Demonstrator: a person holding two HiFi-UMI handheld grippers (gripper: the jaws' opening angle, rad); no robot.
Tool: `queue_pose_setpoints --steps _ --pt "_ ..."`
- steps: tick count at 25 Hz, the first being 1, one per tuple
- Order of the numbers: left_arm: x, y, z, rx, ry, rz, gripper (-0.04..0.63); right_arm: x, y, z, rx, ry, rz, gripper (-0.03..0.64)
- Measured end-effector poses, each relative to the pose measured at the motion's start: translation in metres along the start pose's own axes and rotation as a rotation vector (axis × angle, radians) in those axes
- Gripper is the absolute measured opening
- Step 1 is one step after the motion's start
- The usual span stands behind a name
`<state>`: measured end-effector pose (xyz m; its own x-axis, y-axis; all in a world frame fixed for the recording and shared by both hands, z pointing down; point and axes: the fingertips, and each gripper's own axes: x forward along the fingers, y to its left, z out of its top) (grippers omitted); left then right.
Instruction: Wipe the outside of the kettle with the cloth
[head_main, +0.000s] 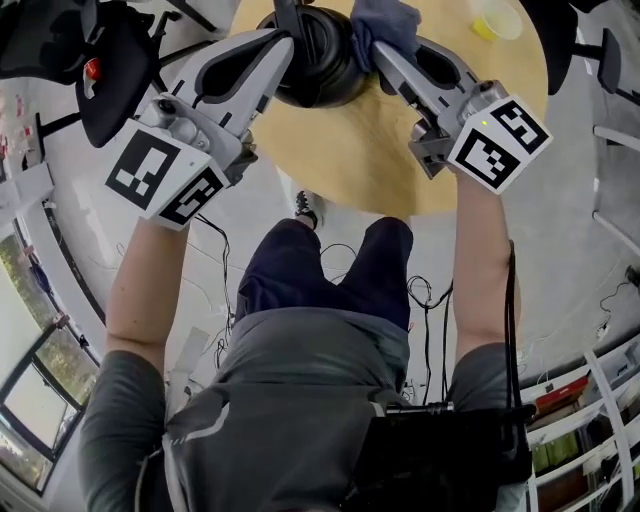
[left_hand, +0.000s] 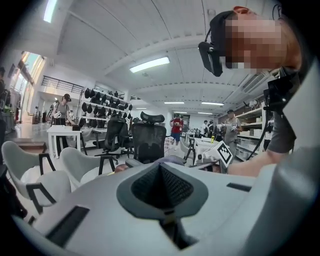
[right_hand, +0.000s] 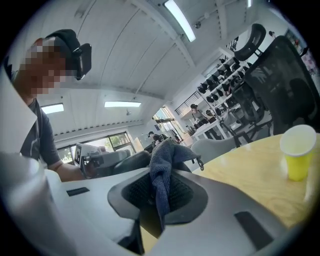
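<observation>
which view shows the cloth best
The right gripper view: the blue cloth sits mid-frame, pinched between the right gripper's jaws. The head view shows only a bunched part at its top edge, beside the black kettle. The left gripper view shows at most a sliver past its own jaws.

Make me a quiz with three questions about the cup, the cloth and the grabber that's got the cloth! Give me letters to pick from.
1. Where does the yellow cup stand?
A. on the round wooden table
B. on the floor
C. on a chair seat

2. What colour is the cloth?
A. red
B. blue
C. white

3. What is the right gripper doing?
A. hanging open and empty
B. holding the cup
C. staying shut on the cloth

Answers:
1. A, the cup's base sits on the tabletop.
2. B, the fabric is a dull blue.
3. C, the cloth is pinched between its jaws and bunches out past them.
</observation>
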<state>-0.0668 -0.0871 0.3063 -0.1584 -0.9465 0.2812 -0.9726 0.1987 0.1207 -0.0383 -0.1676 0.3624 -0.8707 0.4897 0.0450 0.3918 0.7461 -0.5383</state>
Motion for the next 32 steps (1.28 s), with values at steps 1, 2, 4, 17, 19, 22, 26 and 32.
queue_pose_setpoints --steps 1,2,4,17,19,22,26,32 --pt "0.001 0.0 -0.001 0.005 0.0 -0.011 0.008 -0.003 0.002 -0.003 -0.004 -0.006 -0.01 0.077" --pt "0.001 -0.001 -0.001 0.01 0.0 -0.02 0.008 -0.006 0.004 -0.006 -0.008 -0.011 -0.02 0.077" --pt "0.003 0.0 0.0 0.018 -0.003 -0.032 0.009 -0.011 0.007 -0.01 -0.017 -0.021 -0.04 0.077" --pt "0.001 -0.006 -0.003 0.069 -0.012 -0.161 0.008 -0.02 0.045 -0.057 -0.127 -0.074 -0.289 0.077" --pt "0.002 -0.007 -0.003 0.073 -0.01 -0.176 0.008 -0.018 0.052 -0.063 -0.142 -0.073 -0.323 0.077" --pt "0.001 -0.008 -0.004 0.078 -0.01 -0.188 0.008 -0.011 0.065 -0.073 -0.164 -0.059 -0.354 0.077" --pt "0.002 -0.007 -0.002 0.081 -0.018 -0.189 0.008 0.003 0.077 -0.081 -0.175 -0.038 -0.381 0.077" --pt "0.003 -0.007 -0.005 0.077 -0.007 -0.18 0.008 0.025 0.093 -0.092 -0.146 -0.014 -0.391 0.077"
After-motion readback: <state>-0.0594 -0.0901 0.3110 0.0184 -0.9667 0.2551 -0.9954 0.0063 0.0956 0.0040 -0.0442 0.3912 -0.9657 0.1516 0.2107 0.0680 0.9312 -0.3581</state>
